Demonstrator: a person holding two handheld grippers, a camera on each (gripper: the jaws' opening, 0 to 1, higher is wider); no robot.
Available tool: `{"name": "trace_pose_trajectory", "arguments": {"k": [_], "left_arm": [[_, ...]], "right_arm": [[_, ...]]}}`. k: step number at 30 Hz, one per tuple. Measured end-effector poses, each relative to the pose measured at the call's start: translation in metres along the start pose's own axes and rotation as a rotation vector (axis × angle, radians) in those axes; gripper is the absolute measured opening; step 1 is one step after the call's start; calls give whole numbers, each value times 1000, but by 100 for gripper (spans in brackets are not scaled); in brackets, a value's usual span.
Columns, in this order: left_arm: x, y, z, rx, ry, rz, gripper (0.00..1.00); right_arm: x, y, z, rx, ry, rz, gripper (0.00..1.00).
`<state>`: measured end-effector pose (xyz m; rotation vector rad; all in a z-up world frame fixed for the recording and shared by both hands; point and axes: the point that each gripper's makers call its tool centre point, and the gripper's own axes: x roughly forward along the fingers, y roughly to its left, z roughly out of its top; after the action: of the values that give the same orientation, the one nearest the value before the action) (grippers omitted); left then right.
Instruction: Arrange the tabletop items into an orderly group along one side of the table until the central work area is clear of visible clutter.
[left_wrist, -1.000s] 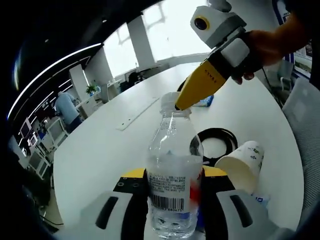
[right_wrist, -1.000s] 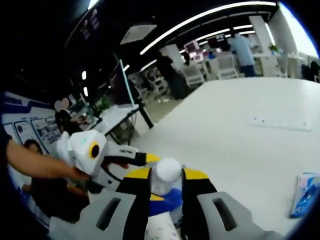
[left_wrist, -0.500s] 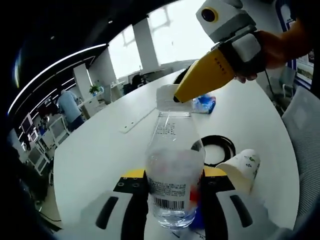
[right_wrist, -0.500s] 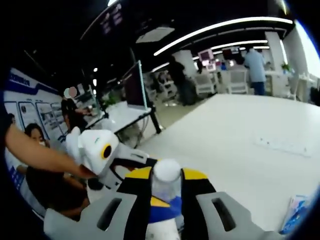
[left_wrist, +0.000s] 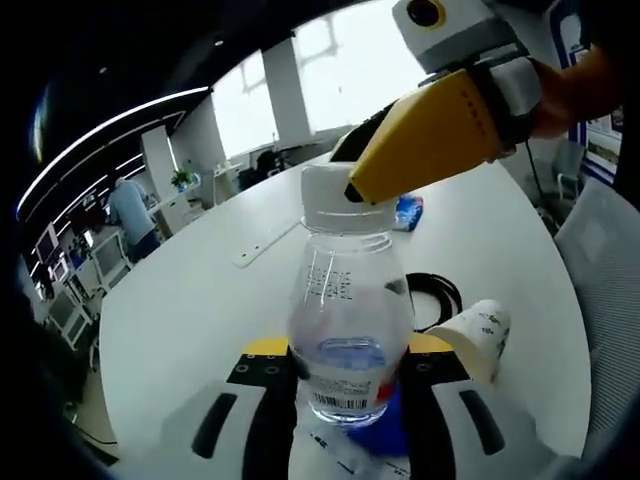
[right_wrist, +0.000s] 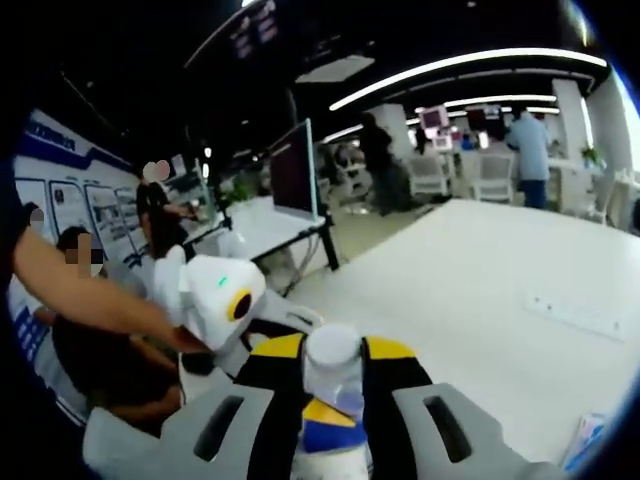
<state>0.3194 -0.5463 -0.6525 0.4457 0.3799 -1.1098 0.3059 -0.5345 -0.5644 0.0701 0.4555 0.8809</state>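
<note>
We see our left gripper (left_wrist: 345, 375) clamping the body of a clear water bottle (left_wrist: 345, 330) upright above the white table (left_wrist: 190, 300). Our right gripper (right_wrist: 333, 375) pinches the bottle's white cap (left_wrist: 335, 190). A paper cup (left_wrist: 475, 335) lies tipped beside a black ring (left_wrist: 440, 292).

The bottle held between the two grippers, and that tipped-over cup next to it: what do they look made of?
The bottle looks like clear, glossy thin plastic: the table shows through it, and it has moulded ribs, a printed barcode label and a white cap, likely opaque plastic. The cup looks like matte white paper with printing on its wall, though a thin coating cannot be ruled out.
</note>
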Motion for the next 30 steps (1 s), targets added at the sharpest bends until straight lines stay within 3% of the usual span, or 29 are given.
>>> {"name": "trace_pose_trajectory", "arguments": {"k": [15, 30], "left_arm": [[-22, 10, -3, -10, -9, 14, 38], [-37, 26, -18, 2, 8, 30, 38]], "right_arm": [[13, 18, 12, -7, -30, 35, 19], [35, 29, 16, -32, -39, 58, 19]]}}
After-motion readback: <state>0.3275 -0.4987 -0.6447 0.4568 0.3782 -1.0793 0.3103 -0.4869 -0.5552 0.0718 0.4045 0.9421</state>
